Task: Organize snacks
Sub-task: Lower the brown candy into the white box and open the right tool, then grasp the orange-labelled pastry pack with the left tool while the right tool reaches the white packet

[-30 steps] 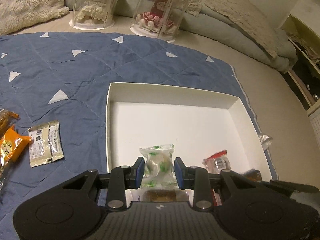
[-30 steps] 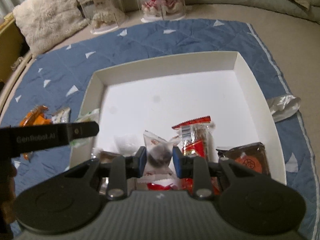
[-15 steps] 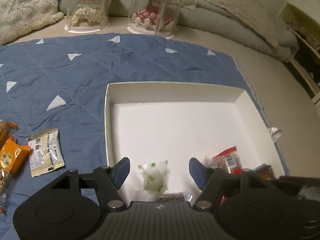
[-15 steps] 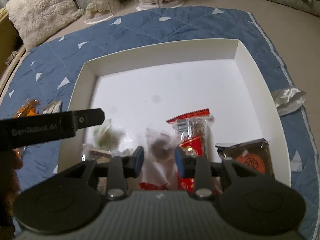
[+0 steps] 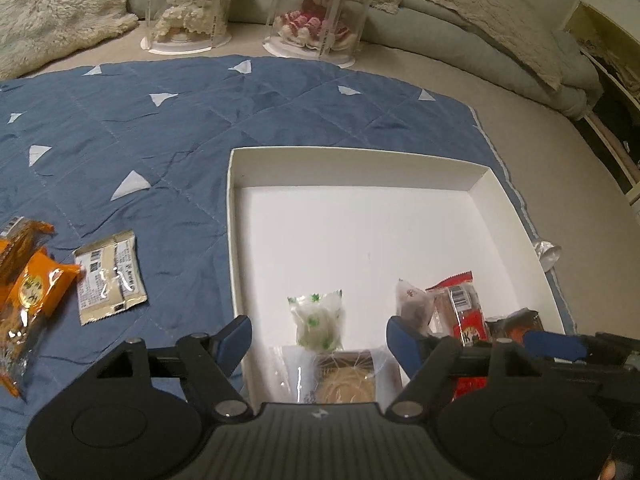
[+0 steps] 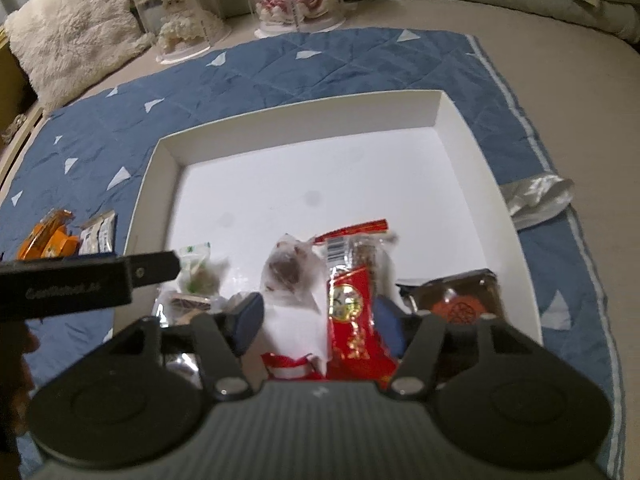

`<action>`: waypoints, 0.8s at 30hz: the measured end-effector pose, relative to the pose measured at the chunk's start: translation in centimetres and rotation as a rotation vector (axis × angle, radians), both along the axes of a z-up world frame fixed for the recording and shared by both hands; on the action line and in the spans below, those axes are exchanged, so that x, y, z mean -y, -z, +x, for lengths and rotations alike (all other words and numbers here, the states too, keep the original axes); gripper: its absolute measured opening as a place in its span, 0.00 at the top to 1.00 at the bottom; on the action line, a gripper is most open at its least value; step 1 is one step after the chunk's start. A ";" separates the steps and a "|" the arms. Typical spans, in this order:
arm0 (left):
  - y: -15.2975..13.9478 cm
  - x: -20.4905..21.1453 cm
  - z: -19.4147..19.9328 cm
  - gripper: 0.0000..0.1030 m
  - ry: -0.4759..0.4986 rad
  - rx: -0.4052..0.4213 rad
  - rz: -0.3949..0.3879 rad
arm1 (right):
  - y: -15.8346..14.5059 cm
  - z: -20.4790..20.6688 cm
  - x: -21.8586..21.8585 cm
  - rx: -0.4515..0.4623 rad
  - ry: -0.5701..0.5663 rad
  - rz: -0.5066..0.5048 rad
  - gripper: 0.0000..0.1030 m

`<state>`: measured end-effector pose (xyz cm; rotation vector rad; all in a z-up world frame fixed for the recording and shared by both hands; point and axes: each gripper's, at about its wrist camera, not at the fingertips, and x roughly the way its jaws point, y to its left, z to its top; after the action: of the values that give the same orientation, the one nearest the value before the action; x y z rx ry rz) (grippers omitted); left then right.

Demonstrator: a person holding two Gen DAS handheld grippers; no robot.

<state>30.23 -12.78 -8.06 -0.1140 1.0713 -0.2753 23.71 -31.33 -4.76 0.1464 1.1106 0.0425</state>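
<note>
While both grippers hang over the near end of the white box [image 5: 496, 196], neither one grips anything. The left gripper [image 5: 318, 334] has just been opening, and its blue pads now stand wide apart. The green-and-white snack packet [image 5: 318, 322] lies on the box floor between them, a little ahead of the fingertips, touching neither pad. Just below it, closer to the gripper body, sits a clear-wrapped pastry [image 5: 346, 380].

The right gripper [image 6: 318, 326] has likewise just been opening, and its jaws also stand wide. The clear packet with a dark sweet inside [image 6: 290, 276] lies free in the gap, nearer the left pad and slightly beyond the tips. Beside it, toward the right pad, the red-wrapped snack bar [image 6: 354, 300] leans along the box floor, its lower end running between the fingers. Beyond the right finger rests a dark brown packet with an orange round label [image 6: 456, 300], against the box's right wall.

Outside the box, to the left of the left gripper, a beige packet [image 5: 110, 276] and orange packets [image 5: 32, 284] lie on the blue quilted mat [image 5: 160, 140]. To the right of the right gripper, a crumpled silver wrapper [image 6: 536, 198] rests by the box's outer wall.
</note>
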 end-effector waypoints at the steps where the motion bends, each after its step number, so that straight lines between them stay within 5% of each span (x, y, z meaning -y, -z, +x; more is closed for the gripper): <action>1: -0.2 -0.2 -0.2 0.27 0.000 0.001 0.002 | -0.1 -0.1 0.1 0.003 0.004 -0.003 0.28; 9: -1.2 -1.6 -1.8 0.19 -0.005 0.009 0.012 | -1.2 -1.2 0.6 0.041 0.041 -0.032 0.09; 14: -1.8 -2.1 -2.9 0.04 0.002 0.027 0.038 | -1.8 -2.1 0.7 0.059 0.064 -0.063 0.00; 24: -2.4 -4.2 -4.3 0.00 -0.026 0.041 0.054 | -2.8 -3.5 0.7 0.098 0.073 -0.083 0.00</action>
<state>25.97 -8.62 -5.62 -0.0732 1.0356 -0.2244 20.23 -31.99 -1.91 0.1096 1.0073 -0.0606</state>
